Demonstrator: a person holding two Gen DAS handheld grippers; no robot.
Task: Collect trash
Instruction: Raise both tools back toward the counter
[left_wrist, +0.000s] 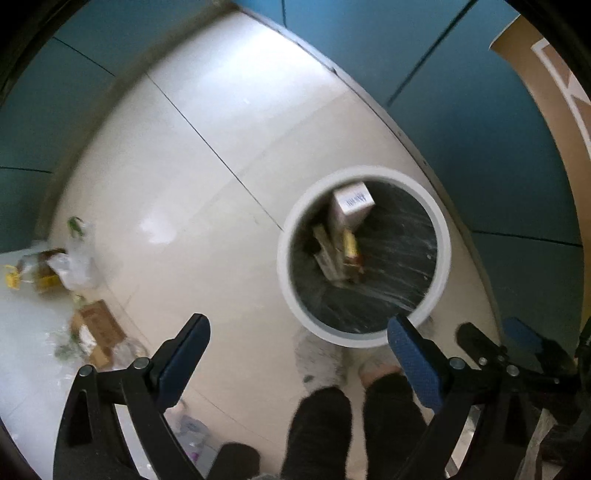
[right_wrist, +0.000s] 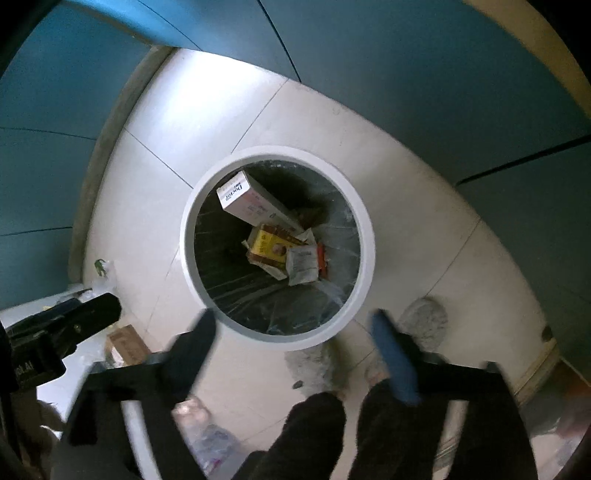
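Right wrist view showed both grippers, right gripper and left gripper, spread empty above the bin holding a white carton.

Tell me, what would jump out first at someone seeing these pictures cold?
Most striking is the round white bin on the pale tiled floor, seen from straight above, with a long white box and a yellow packet lying inside its dark liner. Both the left gripper and the right gripper hang open and empty over it. More litter sits on the floor off to the left.
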